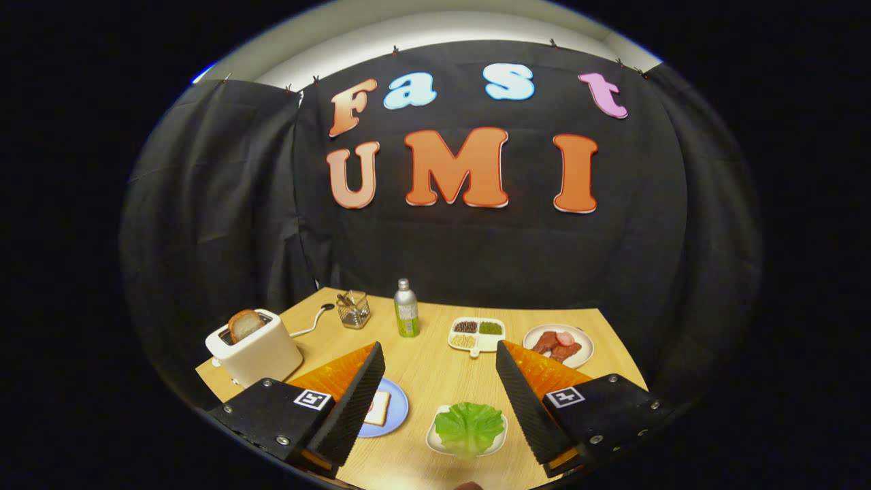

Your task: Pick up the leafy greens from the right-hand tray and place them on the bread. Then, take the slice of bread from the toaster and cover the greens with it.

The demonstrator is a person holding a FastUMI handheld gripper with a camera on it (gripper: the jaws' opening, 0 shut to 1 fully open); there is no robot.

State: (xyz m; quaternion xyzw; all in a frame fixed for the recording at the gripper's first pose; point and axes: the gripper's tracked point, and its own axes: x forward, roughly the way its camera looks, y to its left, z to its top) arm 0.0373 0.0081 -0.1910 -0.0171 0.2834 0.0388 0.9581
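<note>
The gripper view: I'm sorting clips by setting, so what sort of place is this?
Likely a staged kitchen table in a booth: a toaster holding bread, lettuce on a tray, a plate of meat. The hand-held gripper hangs open above the table.

Gripper point(439, 391) seen from its own camera, fingers pointing forward and set wide apart. Each finger point(357, 405) is a black ribbed pad backed by an orange wedge, mounted on a black block bearing a square marker. Nothing is pressed between the pads.
</note>
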